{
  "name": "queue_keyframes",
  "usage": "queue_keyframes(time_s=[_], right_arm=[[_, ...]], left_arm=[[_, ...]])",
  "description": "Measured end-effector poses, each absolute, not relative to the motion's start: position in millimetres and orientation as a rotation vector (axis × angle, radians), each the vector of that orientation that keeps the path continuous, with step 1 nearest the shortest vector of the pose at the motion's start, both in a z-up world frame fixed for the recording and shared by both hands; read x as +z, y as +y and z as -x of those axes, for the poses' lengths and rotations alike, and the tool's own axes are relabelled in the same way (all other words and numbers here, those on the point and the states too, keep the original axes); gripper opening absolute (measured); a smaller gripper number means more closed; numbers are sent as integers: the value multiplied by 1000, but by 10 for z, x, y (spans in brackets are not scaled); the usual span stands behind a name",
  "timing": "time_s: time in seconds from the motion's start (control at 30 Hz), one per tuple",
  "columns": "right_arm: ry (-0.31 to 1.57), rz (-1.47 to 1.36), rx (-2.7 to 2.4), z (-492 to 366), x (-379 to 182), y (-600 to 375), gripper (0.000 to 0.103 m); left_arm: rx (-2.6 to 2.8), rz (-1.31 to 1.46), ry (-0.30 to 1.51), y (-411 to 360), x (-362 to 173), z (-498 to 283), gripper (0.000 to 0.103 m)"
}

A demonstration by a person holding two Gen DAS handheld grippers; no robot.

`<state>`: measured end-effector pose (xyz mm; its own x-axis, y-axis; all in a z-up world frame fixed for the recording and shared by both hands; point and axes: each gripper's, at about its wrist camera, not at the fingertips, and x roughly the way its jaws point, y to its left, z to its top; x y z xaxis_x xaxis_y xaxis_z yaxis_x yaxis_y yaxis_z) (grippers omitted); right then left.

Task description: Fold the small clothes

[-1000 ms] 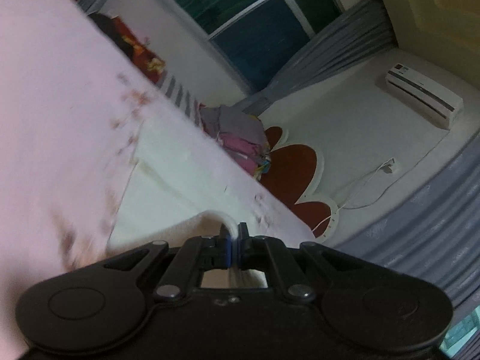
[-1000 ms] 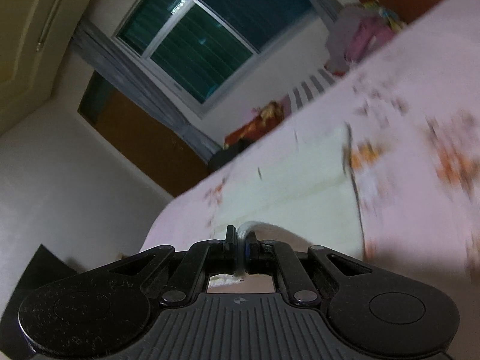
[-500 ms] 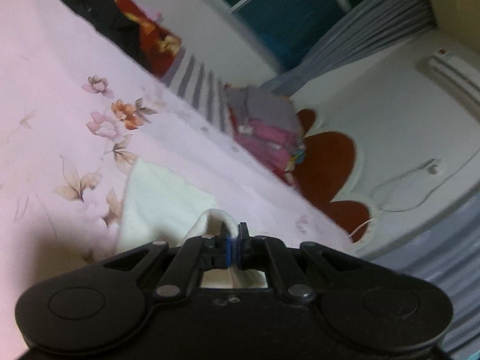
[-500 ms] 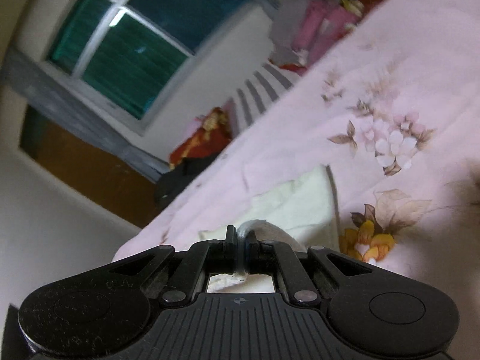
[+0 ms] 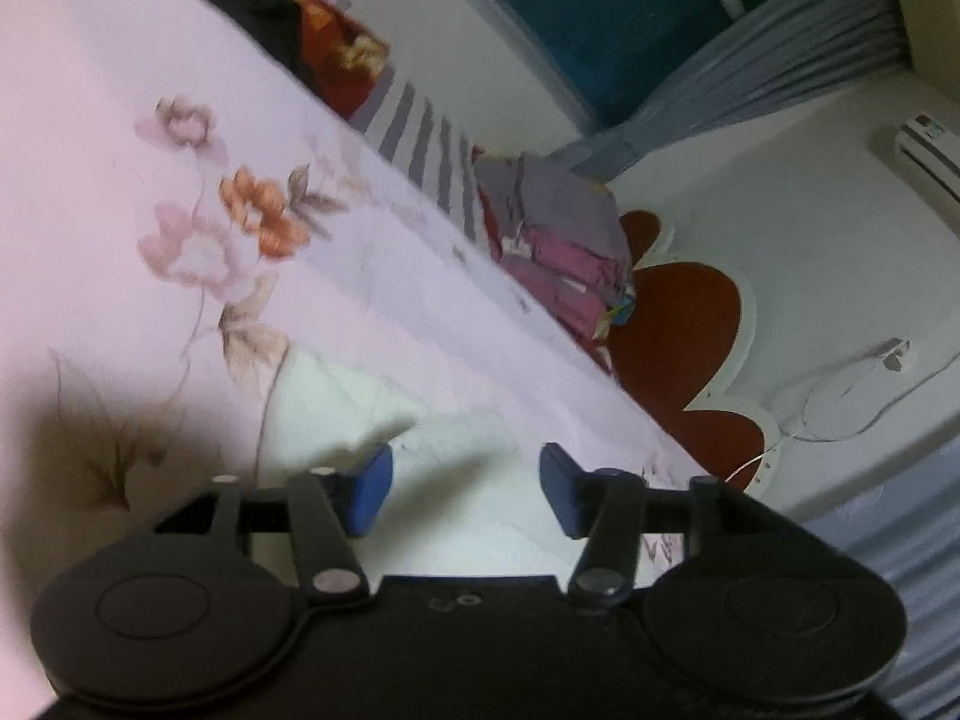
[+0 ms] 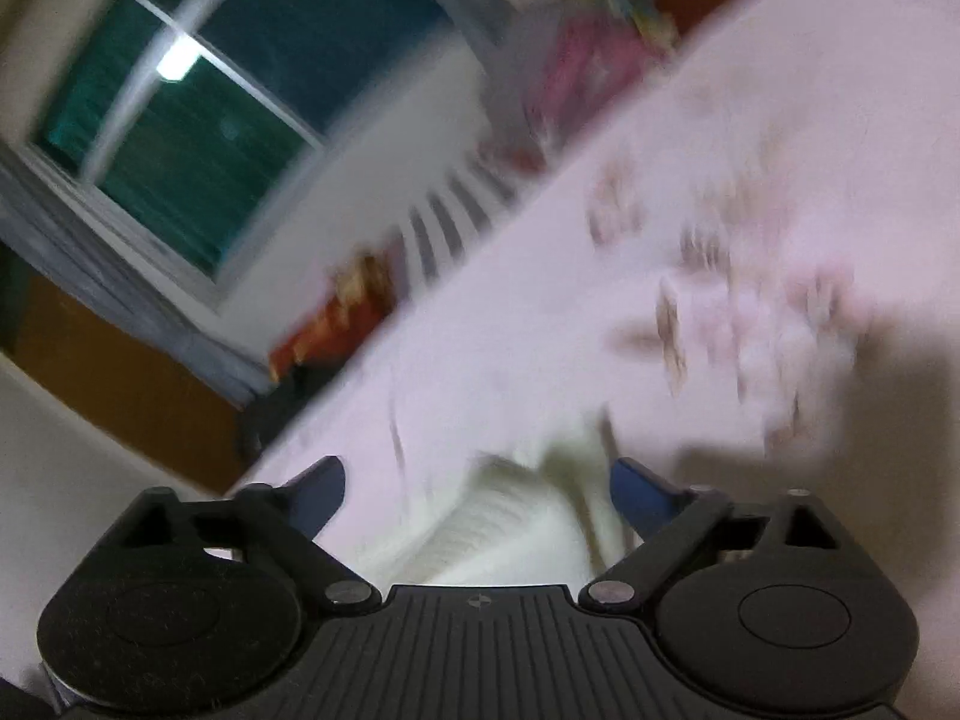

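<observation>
Left gripper: jaws spread wide, blue pads well apart, nothing held between them. Positioned low over the cream garment, which lies flat on the pink floral bedsheet, directly beneath and between the pads. Cream garment extends from the gripper toward 10 o'clock, ending in a folded corner near a printed leaf. Dark shadow on the sheet at 9 o'clock of the gripper body.

Right gripper: jaws likewise spread wide, gripping nothing. Cream garment bunched just ahead of the gripper body, between the pads, nearer the pad at 3 o'clock; ribbed texture faintly visible through heavy motion blur. Contact with either pad: cannot be determined. Bedsheet beyond, rising toward 1 o'clock, floral print smeared.

Farther out, left wrist view: striped fabric at the far bed edge at 12 o'clock, stack of folded purple and pink clothes at 1 o'clock, red petal-shaped headboard at 2 o'clock. Beyond, grey curtain beside a dark window, wall-mounted air conditioner at 2 o'clock.

Farther out, right wrist view: window at 10 o'clock.
</observation>
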<state>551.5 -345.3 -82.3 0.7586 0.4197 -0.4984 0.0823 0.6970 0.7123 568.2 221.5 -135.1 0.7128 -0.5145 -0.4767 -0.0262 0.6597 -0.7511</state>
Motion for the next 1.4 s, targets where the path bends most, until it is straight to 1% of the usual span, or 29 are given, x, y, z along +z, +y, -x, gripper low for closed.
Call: queue_keyframes(time_s=[0.03,0.07,0.1,0.13,0.2,0.33,0.37,0.4,0.43,0.47,0.53,0.57,0.7,0.77,0.8,0.87,0.9,0.93,0.97,1.03,1.13,1.23,1.33,1.4], right_arm=[[712,-792,206,-5525,-826,-3479,93],[717,-778,207,-5524,-829,-3498,91],[718,-746,208,-5515,-825,-3494,85],[729,-711,209,-5518,-830,-3482,82],[772,-637,220,-5553,-873,-3416,68],[821,-462,248,-5594,-927,-3150,62],[832,-419,254,-5605,-956,-3083,53],[848,-386,270,-5621,-1000,-3019,39],[865,-360,286,-5643,-1051,-2963,34],[880,-327,294,-5653,-1082,-2908,30],[891,-236,280,-5651,-1121,-2795,16],[885,-206,277,-5634,-1114,-2764,2],[782,-231,240,-5520,-1004,-2842,2],[807,-234,236,-5532,-1039,-2847,2],[838,-190,226,-5558,-1094,-2800,2],[856,-132,181,-5567,-1153,-2737,3],[845,-148,164,-5553,-1151,-2749,16],[832,-156,136,-5524,-1111,-2767,26],[789,-150,110,-5463,-1035,-2770,39],[717,-161,160,-5330,-875,-2680,40],[744,-121,331,-5261,-849,-2236,40],[776,-48,499,-5202,-913,-1744,40],[792,17,515,-5233,-1019,-1557,40],[801,27,387,-5344,-1104,-1622,40]], left_arm=[[-311,795,742,2218,-1334,-5687,53],[-311,753,757,2201,-1316,-5701,53],[-312,694,777,2168,-1298,-5721,52],[-313,626,797,2121,-1285,-5737,50],[-326,510,832,2016,-1275,-5777,43],[-314,307,889,1800,-1321,-5843,30],[-311,280,895,1765,-1343,-5862,22],[-309,265,895,1745,-1344,-5864,16],[-310,260,895,1737,-1343,-5864,6],[-315,258,894,1734,-1351,-5862,2],[-319,253,882,1734,-1347,-5848,2],[-320,249,865,1739,-1335,-5830,1],[-297,258,791,1805,-1267,-5805,1],[-277,251,822,1813,-1331,-5855,1],[-270,250,840,1812,-1382,-5875,2],[-255,272,838,1840,-1418,-5871,12],[-229,282,833,1861,-1390,-5852,21],[-186,273,814,1864,-1315,-5789,35],[-182,269,775,1841,-1240,-5700,36],[-250,267,726,1674,-1123,-5554,36],[-411,146,728,1099,-1063,-5455,37],[-566,40,776,605,-1140,-5450,40],[-559,3,808,480,-1268,-5571,40],[-488,14,800,587,-1346,-5707,38]])
